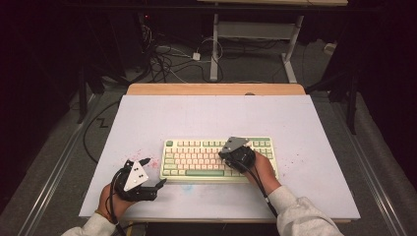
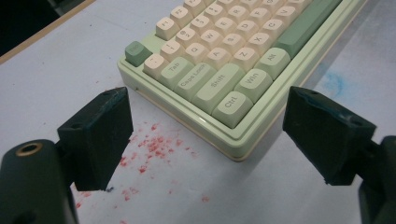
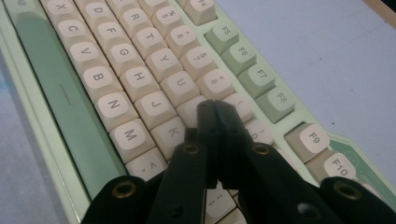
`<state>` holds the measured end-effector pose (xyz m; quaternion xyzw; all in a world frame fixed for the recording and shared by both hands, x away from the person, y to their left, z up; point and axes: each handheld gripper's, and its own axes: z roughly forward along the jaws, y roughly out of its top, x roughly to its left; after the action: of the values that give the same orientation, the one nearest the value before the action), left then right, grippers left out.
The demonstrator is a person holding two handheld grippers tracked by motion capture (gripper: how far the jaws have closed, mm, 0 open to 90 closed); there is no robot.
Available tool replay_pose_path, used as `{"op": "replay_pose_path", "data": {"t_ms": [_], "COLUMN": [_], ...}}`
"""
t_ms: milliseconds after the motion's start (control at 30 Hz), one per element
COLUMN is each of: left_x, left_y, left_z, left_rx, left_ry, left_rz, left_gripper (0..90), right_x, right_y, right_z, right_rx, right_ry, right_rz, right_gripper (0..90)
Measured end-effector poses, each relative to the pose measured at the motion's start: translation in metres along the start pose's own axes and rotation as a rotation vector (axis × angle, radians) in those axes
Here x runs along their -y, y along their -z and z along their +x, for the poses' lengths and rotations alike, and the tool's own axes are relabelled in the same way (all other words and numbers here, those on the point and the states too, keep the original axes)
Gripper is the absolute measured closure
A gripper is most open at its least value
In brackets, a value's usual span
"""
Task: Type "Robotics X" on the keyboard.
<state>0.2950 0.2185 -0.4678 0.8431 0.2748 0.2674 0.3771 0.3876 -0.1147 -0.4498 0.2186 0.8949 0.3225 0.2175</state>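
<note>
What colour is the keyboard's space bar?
Sage green, darker than the cream letter keys; the space bar shows best in the right gripper view.

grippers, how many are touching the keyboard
1: the right gripper, jaws shut, tips on the keyboard by the I key. The left gripper, open, sits beside its left end.
</note>
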Motion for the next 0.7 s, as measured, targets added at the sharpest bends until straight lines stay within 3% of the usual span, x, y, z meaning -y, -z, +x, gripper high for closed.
{"op": "replay_pose_path", "data": {"t_ms": [467, 700], "left_x": [-0.001, 0.000], "left_y": [0.000, 0.000], "left_z": [0.000, 0.001], "left_rx": [0.001, 0.001], "left_ry": [0.001, 0.003], "left_rz": [-0.002, 0.000], "left_gripper": [15.4, 15.8], "right_x": [0.002, 0.003], "right_y": [0.032, 0.049], "right_z": [-0.003, 0.000], "right_rx": [0.015, 0.029], "right_ry": [-0.064, -0.062], "right_rz": [-0.160, -0.221], "right_gripper": [90.0, 83.3]}}
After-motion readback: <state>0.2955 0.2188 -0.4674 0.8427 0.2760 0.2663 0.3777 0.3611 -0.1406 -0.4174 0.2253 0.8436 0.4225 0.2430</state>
